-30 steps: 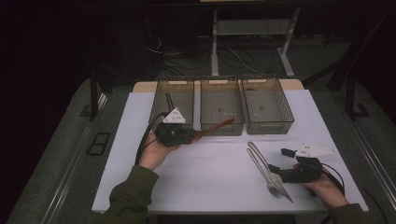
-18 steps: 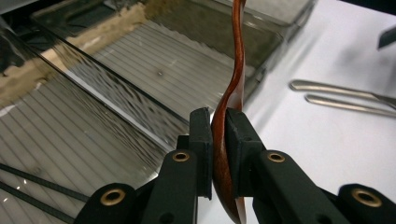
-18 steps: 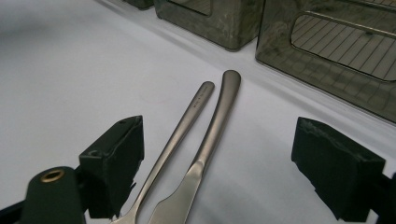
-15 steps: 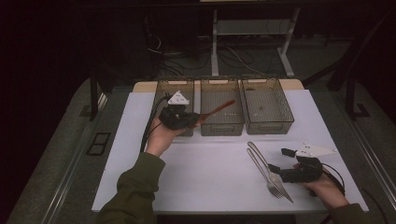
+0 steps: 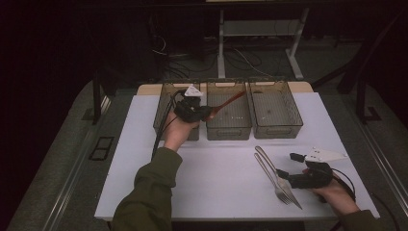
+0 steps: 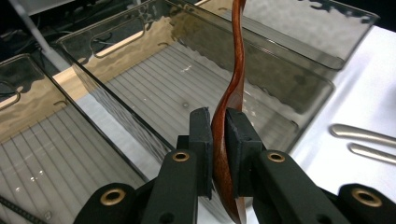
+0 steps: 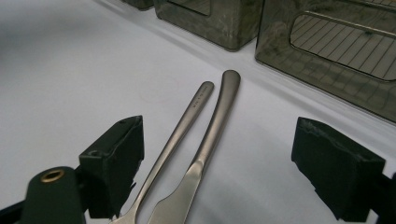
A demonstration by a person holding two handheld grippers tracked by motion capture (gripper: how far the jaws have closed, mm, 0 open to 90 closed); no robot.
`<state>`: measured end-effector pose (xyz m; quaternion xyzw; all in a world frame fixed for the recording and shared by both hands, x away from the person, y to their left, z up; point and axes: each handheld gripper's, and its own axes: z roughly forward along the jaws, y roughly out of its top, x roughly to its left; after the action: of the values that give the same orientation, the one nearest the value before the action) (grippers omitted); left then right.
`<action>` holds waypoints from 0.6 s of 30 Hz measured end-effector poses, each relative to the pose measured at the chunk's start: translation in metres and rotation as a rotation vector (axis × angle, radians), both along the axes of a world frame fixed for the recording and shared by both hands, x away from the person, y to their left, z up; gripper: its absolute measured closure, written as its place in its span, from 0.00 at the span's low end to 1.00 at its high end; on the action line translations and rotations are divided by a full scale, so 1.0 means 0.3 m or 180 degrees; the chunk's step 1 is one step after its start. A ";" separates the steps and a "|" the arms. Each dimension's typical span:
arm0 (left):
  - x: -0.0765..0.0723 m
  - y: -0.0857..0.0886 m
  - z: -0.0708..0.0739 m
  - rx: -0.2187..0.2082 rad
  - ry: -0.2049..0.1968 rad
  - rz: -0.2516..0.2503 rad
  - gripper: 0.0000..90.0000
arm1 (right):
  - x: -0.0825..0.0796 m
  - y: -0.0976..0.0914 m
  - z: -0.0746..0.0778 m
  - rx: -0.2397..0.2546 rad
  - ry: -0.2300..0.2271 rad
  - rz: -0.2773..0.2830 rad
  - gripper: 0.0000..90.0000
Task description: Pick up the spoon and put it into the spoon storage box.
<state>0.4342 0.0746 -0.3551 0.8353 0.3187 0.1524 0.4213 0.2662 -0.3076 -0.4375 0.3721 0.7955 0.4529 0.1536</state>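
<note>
My left gripper (image 5: pixel 208 113) is shut on the bowl end of a brown wooden spoon (image 5: pixel 226 102), held above the near wall between the left bin (image 5: pixel 162 108) and the middle bin (image 5: pixel 228 131). The spoon's handle points back and right over the middle bin. In the left gripper view the pads (image 6: pixel 201 140) press the spoon (image 6: pixel 236 79) from both sides. My right gripper (image 5: pixel 284 174) rests open at the table's front right. A metal fork (image 7: pixel 187 116) and knife (image 7: pixel 217 116) lie side by side between its spread jaws, untouched.
Three clear plastic bins stand in a row at the back of the white table (image 5: pixel 216 183); the right bin (image 5: pixel 276 131) looks bare inside. The fork (image 5: pixel 269 171) and knife (image 5: pixel 280 179) lie in front of it. A dark floor with cables surrounds the table.
My left hand has carried the spoon away from me and to the right, slightly higher, from in front of the bins to over them. The right gripper has stayed still.
</note>
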 end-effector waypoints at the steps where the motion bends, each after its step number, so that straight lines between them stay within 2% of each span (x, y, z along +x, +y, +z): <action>1: 0.008 -0.008 -0.004 0.0013 0.0005 0.0004 0.90 | 0.000 0.000 0.000 0.0000 0.0001 -0.0001 0.18; 10: 0.061 -0.073 -0.029 0.0173 0.0050 0.0116 0.90 | -0.001 -0.003 0.002 0.0006 -0.0005 0.0004 0.18; 14: 0.076 -0.093 -0.046 0.0201 0.0085 0.0178 0.90 | -0.002 -0.004 0.002 0.0006 -0.0008 0.0008 0.18; 15: 0.079 -0.095 -0.048 0.0249 0.0092 0.0168 0.89 | -0.002 -0.004 0.002 0.0007 -0.0011 0.0012 0.18; 18: 0.086 -0.106 -0.062 0.0257 0.0116 0.0184 0.89 | -0.002 -0.004 0.003 0.0008 -0.0016 0.0013 0.18</action>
<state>0.4600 0.0429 -0.3737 0.8447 0.3438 0.1620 0.3768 0.2656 -0.3089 -0.4366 0.3695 0.7952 0.4552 0.1543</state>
